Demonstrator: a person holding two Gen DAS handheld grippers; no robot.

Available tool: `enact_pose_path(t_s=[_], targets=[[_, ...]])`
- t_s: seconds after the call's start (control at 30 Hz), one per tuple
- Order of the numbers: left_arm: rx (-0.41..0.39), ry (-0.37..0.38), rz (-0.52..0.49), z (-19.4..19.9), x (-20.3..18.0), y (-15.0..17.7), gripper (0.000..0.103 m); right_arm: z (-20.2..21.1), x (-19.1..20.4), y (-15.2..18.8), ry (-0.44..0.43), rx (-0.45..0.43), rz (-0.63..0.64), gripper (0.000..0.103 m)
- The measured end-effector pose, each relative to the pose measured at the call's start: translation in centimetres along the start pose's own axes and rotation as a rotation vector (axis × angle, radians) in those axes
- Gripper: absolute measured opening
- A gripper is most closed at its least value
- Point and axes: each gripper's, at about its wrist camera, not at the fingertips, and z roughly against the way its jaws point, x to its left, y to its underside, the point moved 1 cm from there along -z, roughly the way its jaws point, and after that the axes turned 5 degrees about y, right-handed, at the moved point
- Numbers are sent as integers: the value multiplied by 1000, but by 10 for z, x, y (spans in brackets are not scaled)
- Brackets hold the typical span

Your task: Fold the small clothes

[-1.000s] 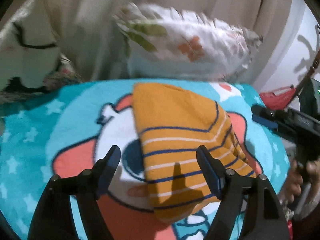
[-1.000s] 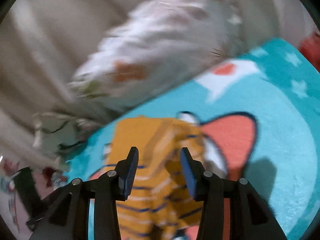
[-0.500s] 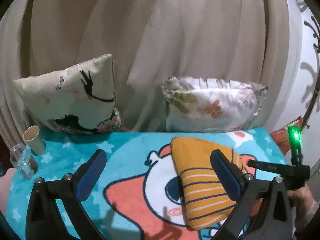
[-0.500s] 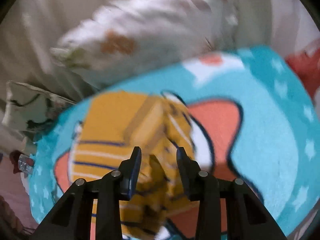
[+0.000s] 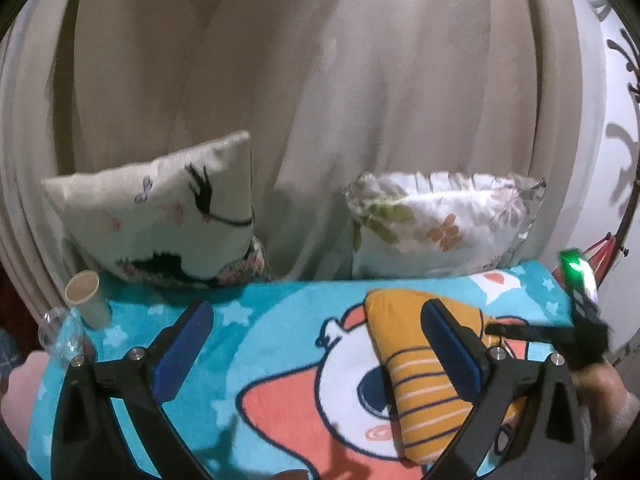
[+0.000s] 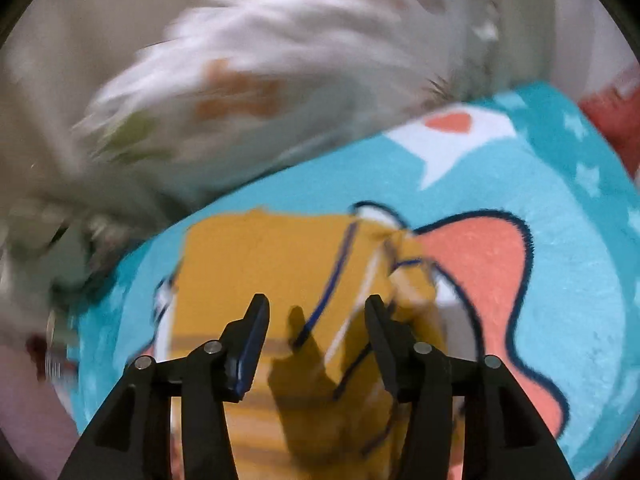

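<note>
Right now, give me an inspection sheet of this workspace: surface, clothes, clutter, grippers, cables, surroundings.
Surface: teal cartoon blanket with stars.
Job's things: orange striped garment, folded, lying on the blanket.
Clutter: paper cup and clear glass at the blanket's left edge.
Grippers: left gripper open, holding nothing; right gripper open above the garment.
Cables: nothing seen.
Surroundings: bird-print cushion, floral pillow, beige curtain.
</note>
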Motion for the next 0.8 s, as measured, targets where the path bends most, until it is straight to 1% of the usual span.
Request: enact_pose_path(t_s=[0.03,0.1,0.13,0.17,0.2,0.23,0.27,0.3,0.33,0.37,0.4,0.47,0.53,0.6,0.67,0.7,0.8], targets=[[14,-9,4,0,-1,3,103,9,6,11,-1,-3,43,60],[34,-18,25,4,-4,9,103,18,13,41,31,9,145,60],[36,-30,35,7,-6,11,103,18,11,59,65,28,199,60],[36,-44,39,11,-10,12,103,11,3,77,91,66,229,60],[29,-64,40,19,-15,14,103,3,-9,90,104,105,236,63],[22,-77,40,23,-19,14,103,-7,-28,102,102,146,217,69],[13,-91,40,29,-24,14,103,-8,-42,106,72,157,180,74],[2,-99,44,35,-30,14,103,-5,-55,106,48,161,131,74],[-4,-99,51,40,-36,15,103,5,-70,101,28,151,75,74],[-4,-98,57,43,-42,16,103,15,-76,98,10,126,62,74],[0,-99,63,47,-51,19,103,29,-80,93,-5,87,70,75],[10,-109,59,50,-66,24,103,54,-79,87,20,20,121,75],[31,-138,46,50,-86,34,103,76,-76,85,44,-37,167,76],[63,-174,23,48,-106,48,103,95,-72,88,36,-76,198,80],[100,-203,0,47,-124,62,103,105,-67,91,43,-100,221,81],[117,-206,-7,47,-132,69,103,108,-67,95,52,-107,232,81],[162,-184,-5,49,-150,84,103,109,-67,102,50,-98,262,81]])
